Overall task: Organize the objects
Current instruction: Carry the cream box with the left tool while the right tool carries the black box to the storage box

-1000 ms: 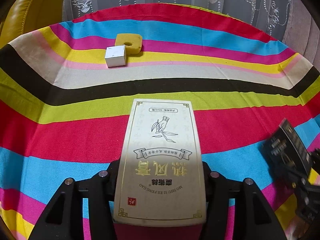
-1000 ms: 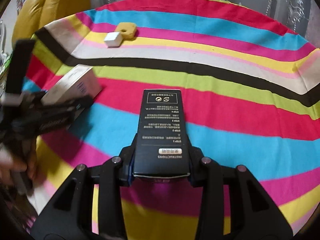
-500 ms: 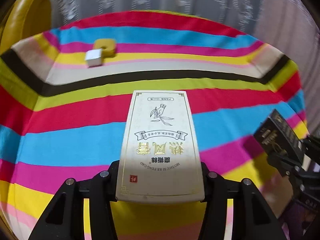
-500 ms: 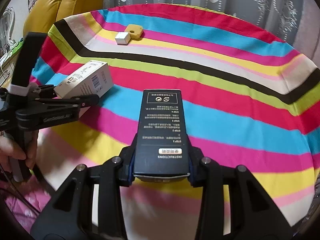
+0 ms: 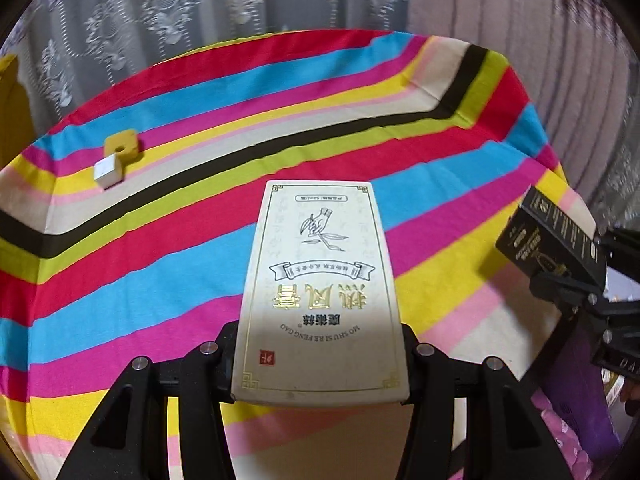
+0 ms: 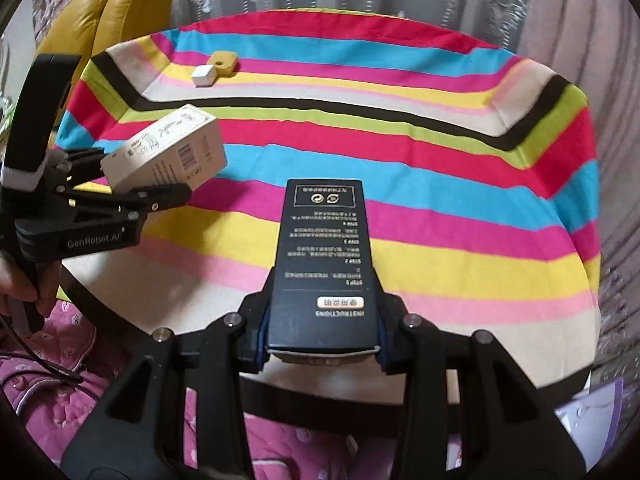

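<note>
Grippers first, nearest the lenses: my left gripper (image 5: 320, 356) has its fingers pressed against both long sides of a cream box (image 5: 320, 280) with gold lettering, which fills the lower centre of the left wrist view and points away from me. My right gripper (image 6: 320, 336) is clamped the same way on a black box (image 6: 324, 256) printed with instructions, at lower centre of the right wrist view. Both boxes are held off the table, above its near edge.

At the right edge of the left view I see the black box again, tilted, with the right gripper's black frame behind it. At the left edge of the right view the cream box shows its barcode side, tilted, in the left gripper; my left hand (image 6: 18, 292) grips the handle at lower left.

Under both boxes spreads the striped tablecloth (image 6: 460, 208), in red, blue, pink, yellow, cream, green and black bands. Pink quilted fabric (image 6: 60, 396) fills the bottom of the right view.

Farther out, in the upper left of each view, a small white cube (image 5: 106, 170) lies touching a yellow sponge (image 5: 120, 145) with a hole in it. Beyond the table hang lace curtains (image 5: 160, 12), and a yellow cushion (image 6: 112, 16) sits at the upper left of the right view.
</note>
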Available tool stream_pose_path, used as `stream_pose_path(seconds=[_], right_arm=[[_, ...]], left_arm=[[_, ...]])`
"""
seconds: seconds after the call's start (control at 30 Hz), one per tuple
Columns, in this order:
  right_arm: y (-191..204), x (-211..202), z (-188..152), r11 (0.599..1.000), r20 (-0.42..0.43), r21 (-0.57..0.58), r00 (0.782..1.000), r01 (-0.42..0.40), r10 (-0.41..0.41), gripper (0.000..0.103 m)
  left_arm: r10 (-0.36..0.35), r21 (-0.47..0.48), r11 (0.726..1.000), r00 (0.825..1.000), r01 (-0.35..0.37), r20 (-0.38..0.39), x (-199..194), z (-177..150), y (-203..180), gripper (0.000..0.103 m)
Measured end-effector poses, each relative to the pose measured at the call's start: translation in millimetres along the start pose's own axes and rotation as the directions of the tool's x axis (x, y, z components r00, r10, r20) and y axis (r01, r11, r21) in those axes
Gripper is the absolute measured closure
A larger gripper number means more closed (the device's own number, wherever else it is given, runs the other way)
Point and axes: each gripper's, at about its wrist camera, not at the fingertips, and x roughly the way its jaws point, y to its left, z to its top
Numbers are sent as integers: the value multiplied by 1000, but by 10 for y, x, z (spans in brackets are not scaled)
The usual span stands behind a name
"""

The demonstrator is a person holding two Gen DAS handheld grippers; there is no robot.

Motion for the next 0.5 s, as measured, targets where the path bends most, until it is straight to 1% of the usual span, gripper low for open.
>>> stream_pose_path(seconds=[0.27,0.37,0.5], right_arm=[[-192,-142,-128,998,28,60,1000,-13,11,60],[-176,-180,-195,998,28,58,999,-24,23,60],[-133,-230,-320,998,28,54,999,-35,33,60]], left_arm=[[-20,71,997,999,23,-31,-26,-66,-334,50],[-34,104,994,998,39,-46,-24,-113,-460,50],[-54,169,984,997,64,-61,-34,-170,-670,50]])
